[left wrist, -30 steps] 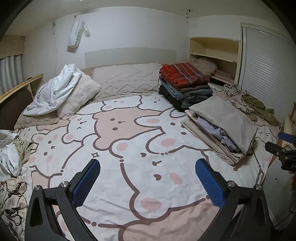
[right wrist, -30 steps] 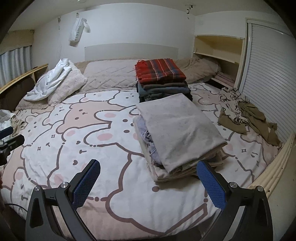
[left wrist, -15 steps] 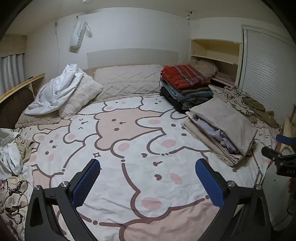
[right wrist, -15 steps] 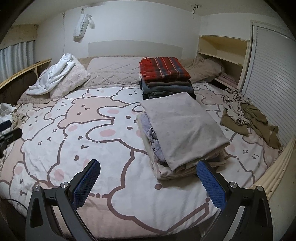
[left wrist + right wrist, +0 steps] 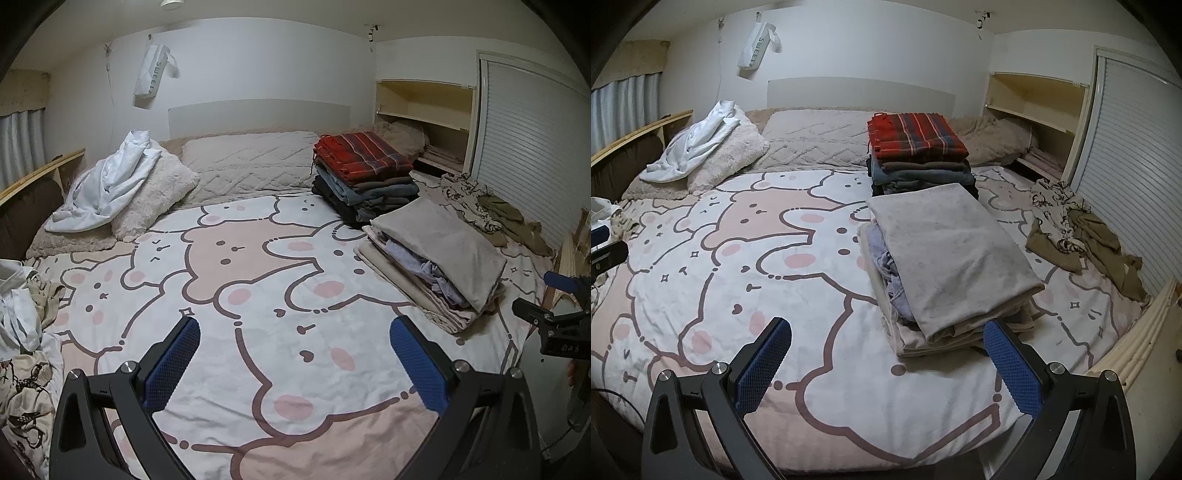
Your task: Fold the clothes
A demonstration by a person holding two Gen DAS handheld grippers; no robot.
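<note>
The left gripper (image 5: pixel 295 354) hangs wide apart and empty over the cartoon-print bedspread (image 5: pixel 240 266). Two folded stacks (image 5: pixel 424 254) sit toward the right, and unfolded clothes (image 5: pixel 22 332) lie at the left edge.

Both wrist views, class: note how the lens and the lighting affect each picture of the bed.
Left wrist view: fisheye bends the wall shelf and blacks out the corners; dim, even light, no glare on the bedspread. Right wrist view: the same curving at the slatted door, soft shadow under the folded pile, sharp focus throughout.
</note>
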